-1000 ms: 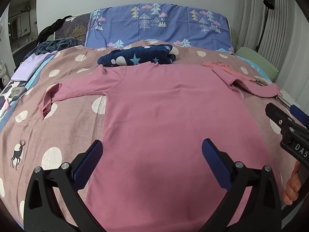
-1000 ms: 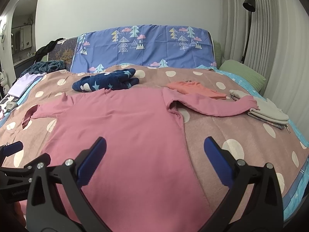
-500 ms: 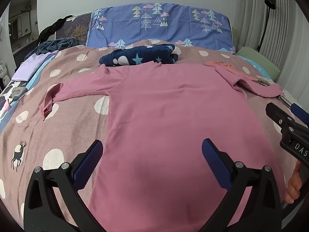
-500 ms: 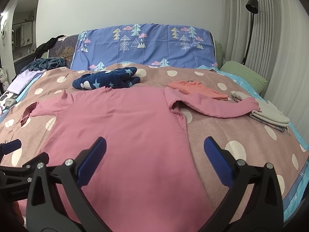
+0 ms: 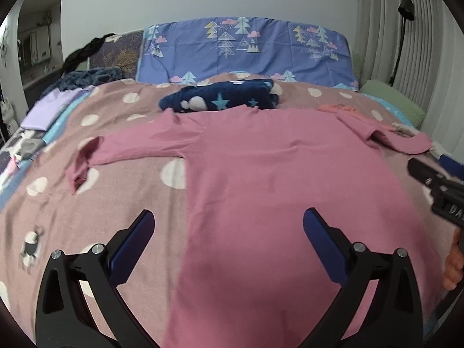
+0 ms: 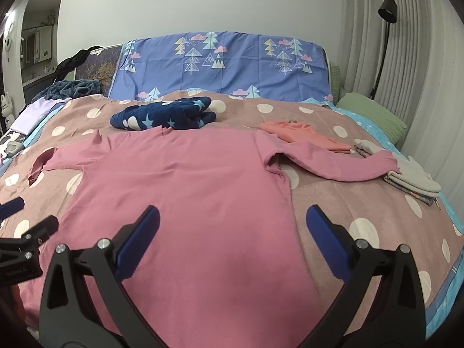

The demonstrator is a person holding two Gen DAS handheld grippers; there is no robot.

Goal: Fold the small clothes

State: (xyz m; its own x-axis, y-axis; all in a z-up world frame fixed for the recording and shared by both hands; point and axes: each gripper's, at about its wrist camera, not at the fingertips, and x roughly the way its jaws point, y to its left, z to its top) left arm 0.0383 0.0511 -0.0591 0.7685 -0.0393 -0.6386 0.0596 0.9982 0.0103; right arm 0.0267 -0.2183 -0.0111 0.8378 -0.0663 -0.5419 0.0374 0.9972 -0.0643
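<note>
A pink long-sleeved shirt (image 5: 278, 179) lies spread flat on the polka-dot bedspread, sleeves out to both sides; it also shows in the right wrist view (image 6: 185, 191). My left gripper (image 5: 229, 237) is open and empty, held above the shirt's lower left part. My right gripper (image 6: 232, 235) is open and empty above the shirt's lower right part. The right sleeve end (image 6: 380, 162) rests on a folded grey pile. The left sleeve cuff (image 5: 81, 162) is curled up.
A folded navy star-print garment (image 6: 165, 114) lies just behind the shirt's collar. A folded orange garment (image 6: 301, 134) and a grey folded pile (image 6: 411, 178) lie at the right. A lilac cloth (image 5: 49, 110) and dark clothes lie at the far left. A blue patterned pillow (image 5: 246, 49) stands at the headboard.
Both grippers have shifted a little; the left wrist view has moved left, so the shirt sits further right between its fingers. The shirt has not moved.
</note>
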